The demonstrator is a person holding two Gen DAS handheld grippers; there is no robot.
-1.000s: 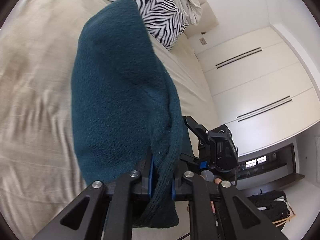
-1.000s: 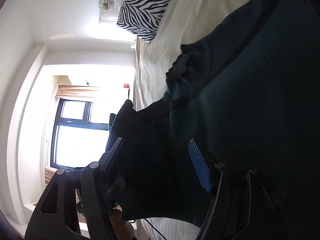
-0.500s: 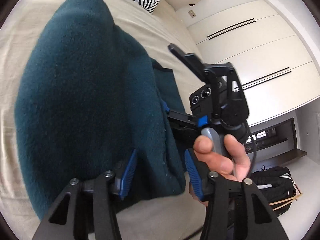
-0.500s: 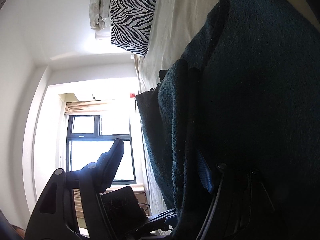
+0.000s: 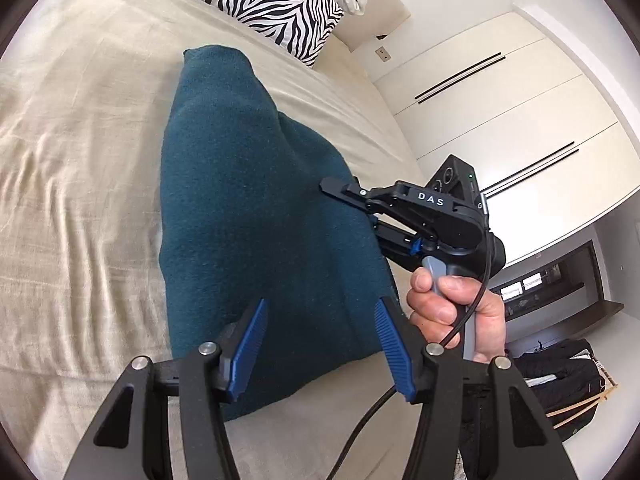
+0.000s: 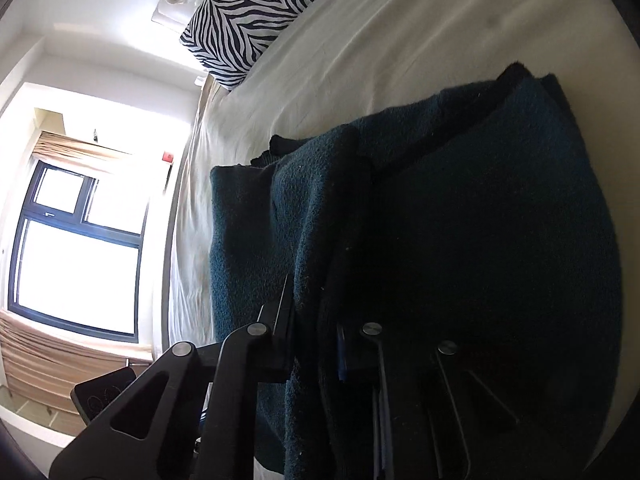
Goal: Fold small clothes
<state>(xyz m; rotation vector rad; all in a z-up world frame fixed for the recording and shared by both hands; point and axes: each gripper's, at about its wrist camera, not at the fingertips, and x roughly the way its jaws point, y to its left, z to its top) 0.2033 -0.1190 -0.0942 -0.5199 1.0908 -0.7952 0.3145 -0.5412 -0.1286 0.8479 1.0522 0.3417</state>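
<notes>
A dark teal knitted garment lies folded in a long strip on the beige bed. My left gripper is open and empty, its blue pads held just above the garment's near end. My right gripper shows in the left wrist view at the garment's right edge, held by a hand. In the right wrist view its jaws are closed on a fold of the teal garment, which fills most of that view.
The beige bed sheet stretches to the left. A zebra-print pillow lies at the head of the bed. White wardrobe doors stand to the right, a black bag on the floor, a bright window beyond the bed.
My left gripper has let go of the garment's edge, opened and drawn back. The garment has dropped flat onto the bed. My right gripper has closed on a fold of it.
</notes>
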